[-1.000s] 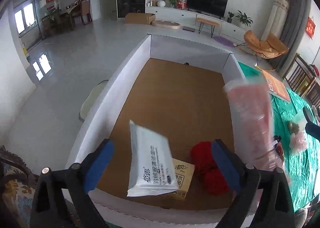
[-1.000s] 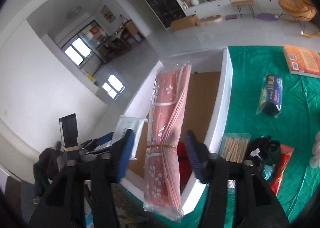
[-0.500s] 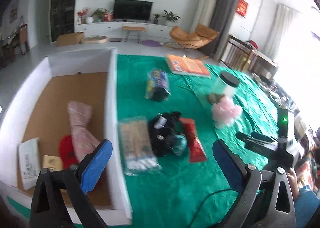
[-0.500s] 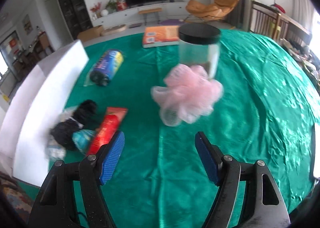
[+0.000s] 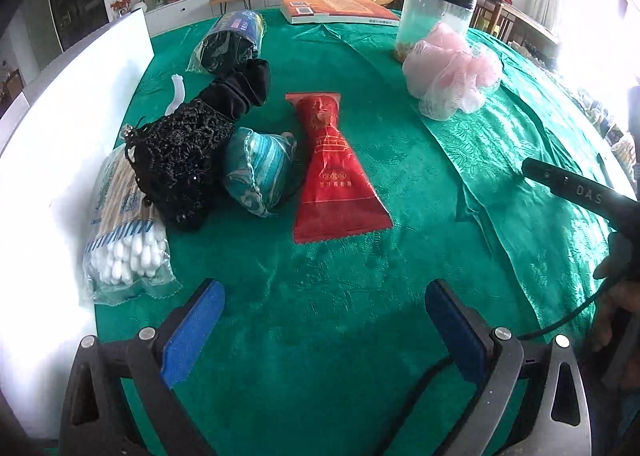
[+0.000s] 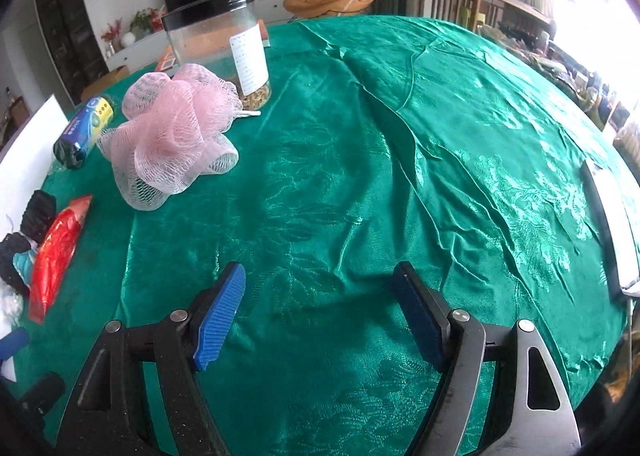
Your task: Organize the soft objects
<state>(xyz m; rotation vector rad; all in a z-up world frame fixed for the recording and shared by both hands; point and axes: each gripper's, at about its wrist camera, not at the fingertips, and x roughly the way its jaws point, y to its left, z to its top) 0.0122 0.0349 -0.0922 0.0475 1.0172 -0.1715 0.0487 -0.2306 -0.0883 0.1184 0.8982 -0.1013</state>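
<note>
On the green tablecloth (image 5: pixel 400 216) lie a red packet (image 5: pixel 332 172), a teal cloth bundle (image 5: pixel 260 172), a black mesh piece (image 5: pixel 184 152), a black scrunchie (image 5: pixel 244 88) and a bag of cotton swabs (image 5: pixel 124 240). My left gripper (image 5: pixel 322 296) hovers open just in front of them, with nothing between its fingers. A pink mesh sponge (image 6: pixel 172 140) sits far left of my right gripper (image 6: pixel 320 276). Its jaws are opening over bare cloth and hold nothing. The sponge (image 5: pixel 452 72) also shows in the left wrist view.
The white box wall (image 5: pixel 60 116) runs along the left. A clear jar with a black lid (image 6: pixel 220 48) stands behind the sponge, with a blue roll (image 6: pixel 84 128) and an orange book (image 5: pixel 336 10) farther back. A white flat object (image 6: pixel 612 232) lies at the right edge.
Both grippers swung from the box to the green cloth and sank lower. The white tissue pack and the pink packaged cloth left the jaws and ended in the box.
</note>
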